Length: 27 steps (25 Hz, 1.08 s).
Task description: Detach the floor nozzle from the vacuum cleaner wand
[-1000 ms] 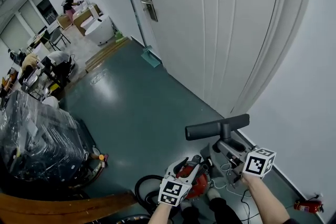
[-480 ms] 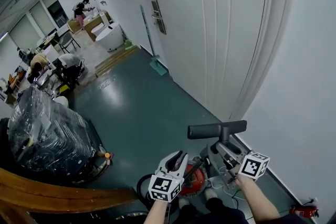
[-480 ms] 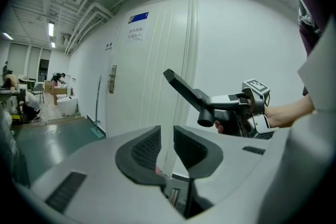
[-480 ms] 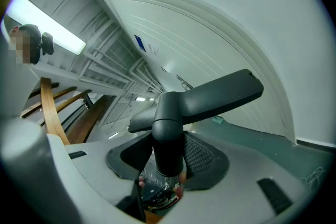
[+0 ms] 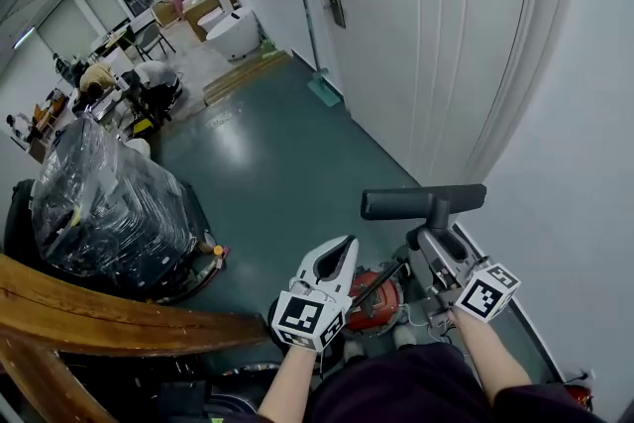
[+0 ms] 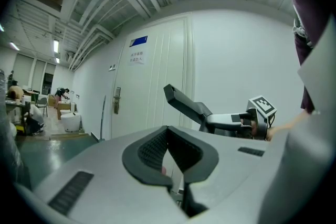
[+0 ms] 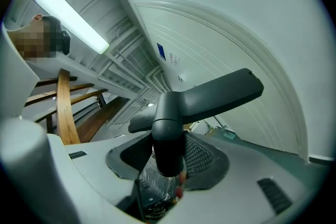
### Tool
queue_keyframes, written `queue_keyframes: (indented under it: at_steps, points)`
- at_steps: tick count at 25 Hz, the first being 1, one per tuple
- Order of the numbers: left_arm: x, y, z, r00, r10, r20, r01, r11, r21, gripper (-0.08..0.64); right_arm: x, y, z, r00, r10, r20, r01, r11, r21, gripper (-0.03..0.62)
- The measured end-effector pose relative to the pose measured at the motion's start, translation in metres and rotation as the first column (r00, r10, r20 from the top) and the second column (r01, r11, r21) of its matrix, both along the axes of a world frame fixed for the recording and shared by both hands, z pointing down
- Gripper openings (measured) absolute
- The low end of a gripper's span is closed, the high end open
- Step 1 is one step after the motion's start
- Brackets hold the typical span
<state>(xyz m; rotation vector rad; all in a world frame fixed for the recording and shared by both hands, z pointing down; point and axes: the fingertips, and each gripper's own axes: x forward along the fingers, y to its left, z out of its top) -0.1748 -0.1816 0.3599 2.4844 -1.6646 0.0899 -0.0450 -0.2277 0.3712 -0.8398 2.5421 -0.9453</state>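
Both claws matter here: my right gripper (image 7: pixel 168 161) clamps the floor nozzle (image 5: pixel 401 204) by its neck, above the floor near the white door (image 5: pixel 426 35). My left gripper (image 6: pixel 170 144) has just closed on nothing. I should keep the clamp firm and level so the crossbar cannot swing.
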Motion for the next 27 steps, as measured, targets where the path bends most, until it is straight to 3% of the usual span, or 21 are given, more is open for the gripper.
queue_keyframes:
  at_steps: [6, 27]
  points:
    - [-0.010, 0.006, -0.006, 1.000, -0.016, -0.015, 0.017, 1.000, 0.026, 0.005, -0.010, 0.005, -0.007, 0.999, 0.023, -0.037, -0.021, 0.998, 0.065, 0.184]
    - [-0.012, 0.016, -0.017, 0.999, 0.008, -0.033, -0.006, 0.998, 0.058, 0.005, -0.014, 0.013, -0.010, 0.996, 0.069, -0.059, -0.065, 0.995, 0.077, 0.184]
